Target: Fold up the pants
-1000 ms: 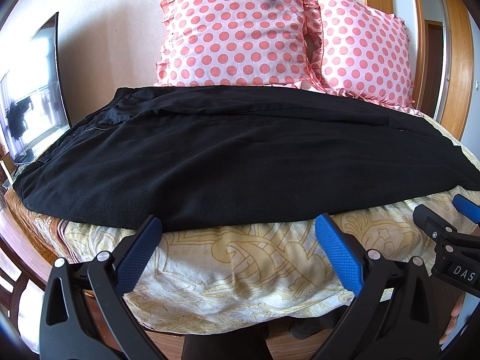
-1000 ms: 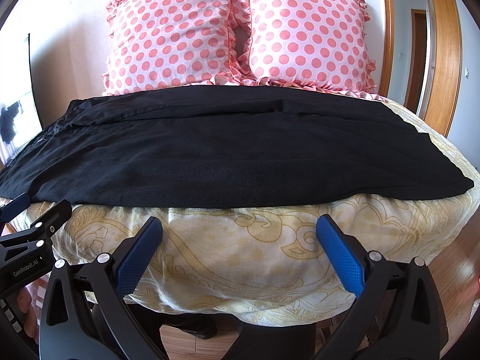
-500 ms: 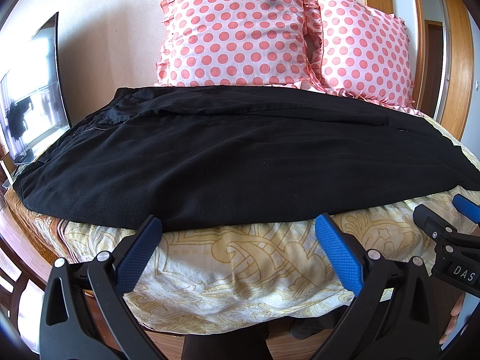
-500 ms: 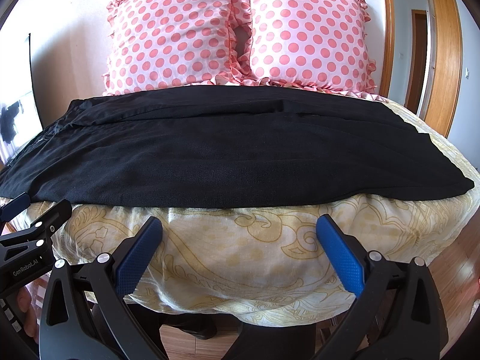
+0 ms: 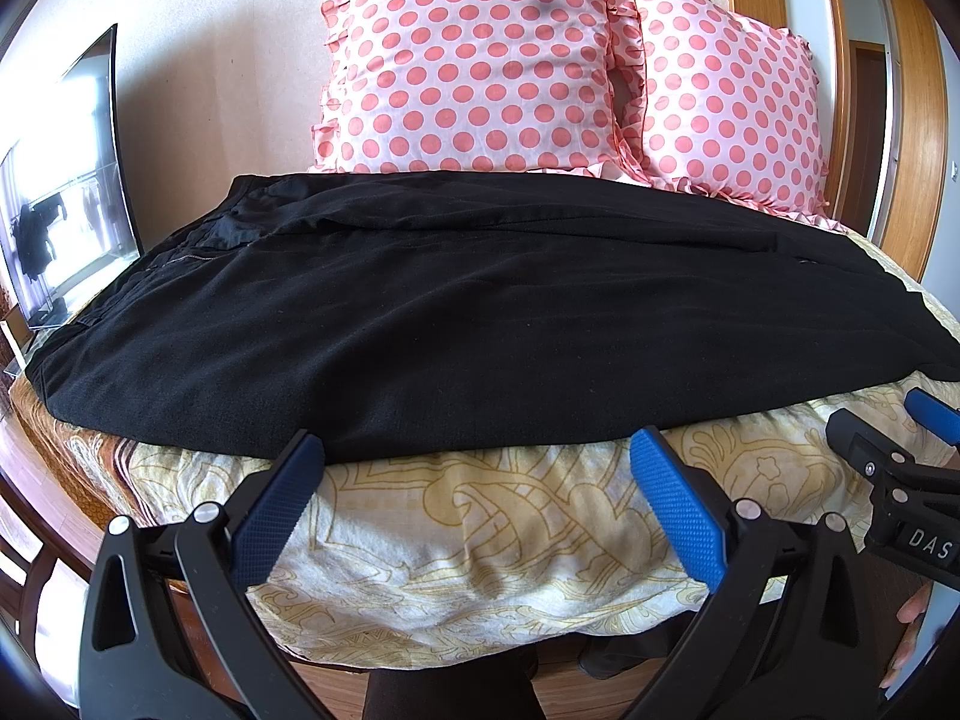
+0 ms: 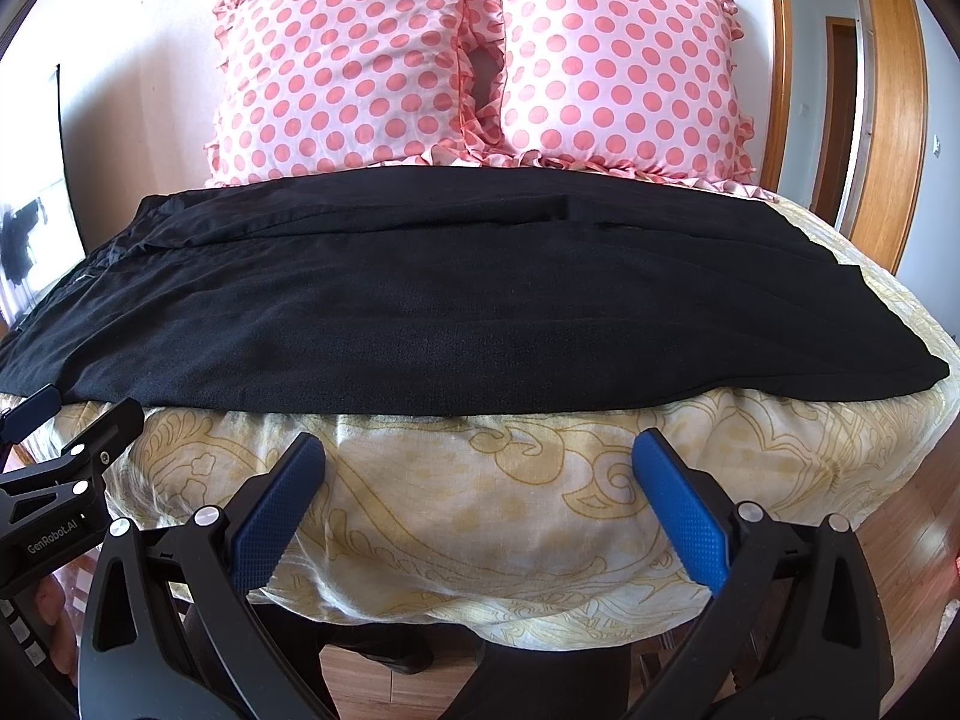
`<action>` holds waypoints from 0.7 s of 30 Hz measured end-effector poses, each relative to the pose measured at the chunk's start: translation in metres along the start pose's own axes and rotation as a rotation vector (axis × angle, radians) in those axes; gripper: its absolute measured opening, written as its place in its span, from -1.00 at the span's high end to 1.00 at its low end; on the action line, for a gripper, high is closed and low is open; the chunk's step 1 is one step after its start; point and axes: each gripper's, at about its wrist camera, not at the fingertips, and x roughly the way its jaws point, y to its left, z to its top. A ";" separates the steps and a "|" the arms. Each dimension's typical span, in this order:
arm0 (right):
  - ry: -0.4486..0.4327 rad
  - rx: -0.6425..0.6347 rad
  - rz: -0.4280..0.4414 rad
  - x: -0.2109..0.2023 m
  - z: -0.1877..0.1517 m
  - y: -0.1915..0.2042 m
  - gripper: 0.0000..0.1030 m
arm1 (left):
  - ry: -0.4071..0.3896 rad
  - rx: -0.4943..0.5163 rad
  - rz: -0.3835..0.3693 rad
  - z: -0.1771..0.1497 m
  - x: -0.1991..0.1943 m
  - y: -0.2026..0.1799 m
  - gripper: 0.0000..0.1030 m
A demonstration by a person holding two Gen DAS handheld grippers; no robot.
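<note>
Pants [image 5: 480, 312] are lying spread sideways across the bed [image 5: 480, 540], already doubled leg over leg by the look of it, waistband end off to the left and cuffs running to the right, with two polka-dot pillows [image 5: 474, 60] propped behind them. From the left wrist camera, the left gripper [image 5: 480, 492] is hovering just off the near edge of the mattress, jaws spread wide and pinching nothing, lined up roughly with the middle of the near hem; the other tool is poking in at the right edge of that view. Switching to the right wrist camera, the right gripper [image 6: 480, 492] is sitting in the same kind of spot, also wide open and empty, a bit short of the fabric, with the cuff corner [image 6: 924, 378] well off to its right. If they're going for the lengthwise fold now, I'd say each gripper should be biting both layers at an end corner, not the middle, and lifting together so the cloth is staying taut instead of sagging. That fabric is looking slippery-soft, so a deep pinch is probably safer than a shallow one.
</note>
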 end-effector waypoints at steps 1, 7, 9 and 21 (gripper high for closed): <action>0.005 -0.003 0.006 -0.001 0.000 0.000 -0.97 | 0.000 0.001 0.000 0.000 0.000 0.000 -0.97; 0.024 -0.023 0.088 0.001 0.004 -0.007 -0.97 | 0.018 0.016 -0.026 0.003 -0.003 0.002 -0.97; 0.019 0.034 0.173 -0.003 0.009 -0.023 -0.97 | 0.030 0.014 -0.043 0.003 -0.004 0.003 -0.97; -0.032 0.276 -0.197 0.048 0.186 -0.192 -0.96 | -0.124 -0.017 -0.049 0.083 -0.011 0.028 -0.97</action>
